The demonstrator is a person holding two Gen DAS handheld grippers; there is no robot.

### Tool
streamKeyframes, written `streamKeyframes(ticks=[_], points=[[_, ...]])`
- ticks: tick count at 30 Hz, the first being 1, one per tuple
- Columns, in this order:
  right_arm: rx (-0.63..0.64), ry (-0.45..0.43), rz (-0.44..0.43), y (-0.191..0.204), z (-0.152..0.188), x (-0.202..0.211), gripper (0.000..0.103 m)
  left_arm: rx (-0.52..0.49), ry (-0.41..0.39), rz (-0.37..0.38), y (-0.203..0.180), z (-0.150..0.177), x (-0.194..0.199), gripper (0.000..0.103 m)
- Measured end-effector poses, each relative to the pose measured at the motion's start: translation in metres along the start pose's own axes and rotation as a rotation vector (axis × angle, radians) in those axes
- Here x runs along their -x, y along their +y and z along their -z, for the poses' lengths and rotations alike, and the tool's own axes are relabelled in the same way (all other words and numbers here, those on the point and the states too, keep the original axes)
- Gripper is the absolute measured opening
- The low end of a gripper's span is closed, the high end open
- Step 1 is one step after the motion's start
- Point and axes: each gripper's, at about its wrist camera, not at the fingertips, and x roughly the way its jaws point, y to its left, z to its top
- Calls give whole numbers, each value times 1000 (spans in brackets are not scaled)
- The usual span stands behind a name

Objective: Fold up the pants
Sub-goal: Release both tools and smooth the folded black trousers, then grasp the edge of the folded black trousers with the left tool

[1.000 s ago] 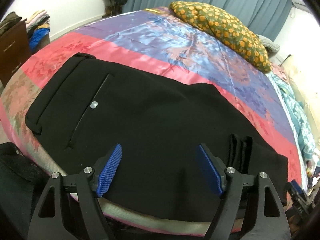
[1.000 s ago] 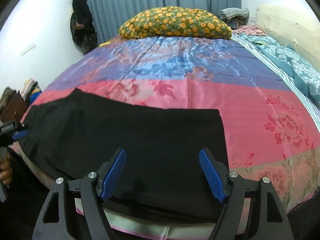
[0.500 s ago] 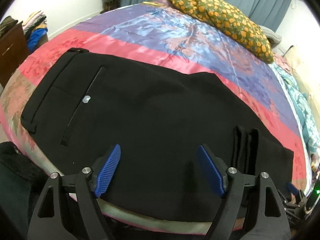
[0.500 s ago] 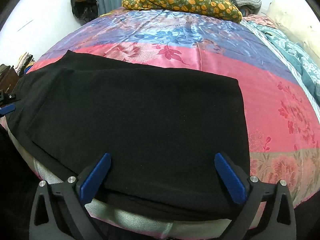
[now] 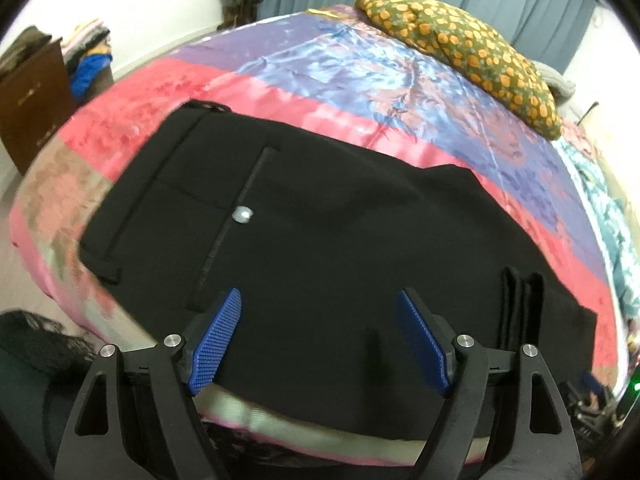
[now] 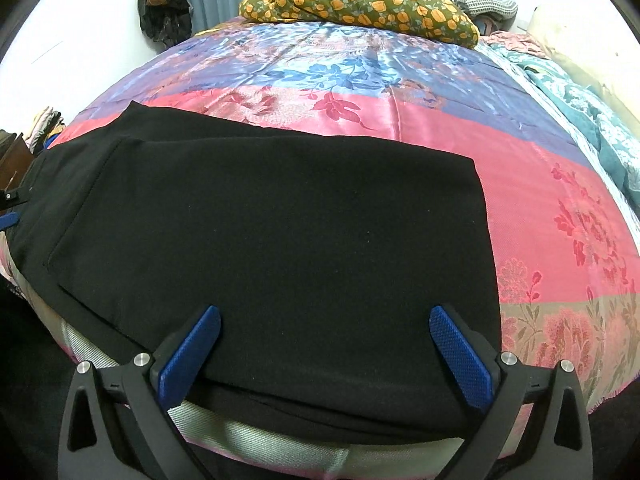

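The black woven pants (image 5: 340, 240) lie flat along the near edge of the pink-and-blue floral satin bedspread (image 6: 400, 80), legs already doubled. Your left gripper (image 5: 320, 336) and right gripper (image 6: 326, 352) hover spread, empty. Next, you likely pinch the right hem.

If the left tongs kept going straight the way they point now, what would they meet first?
Most likely the pants: the open left tongs point over their near edge on the bed. Depth is unclear.

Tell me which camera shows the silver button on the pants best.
Left wrist view: the button sits in plain sight on the back pocket of the pants. The right wrist view shows only the plain folded leg end, no button.
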Motion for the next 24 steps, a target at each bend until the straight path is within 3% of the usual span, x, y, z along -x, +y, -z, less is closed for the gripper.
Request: streamKeyframes(ticks=[5,11,15,18,24], points=[[-1,-4,4,0,1,1,103,57,-48,53,26,-13,21,84],[1,-10,4,-1,2,0,103,47,-53,-23,82,-52,29,85],[1,-10,4,-1,2,0,103,112,33,72,130,-85,24,85],[1,-14,6,-1,2,1,103,139,78,98,153,-99,17,85],[0,-22,11,0,3,2,103,124,75,166,153,-104,6,85]])
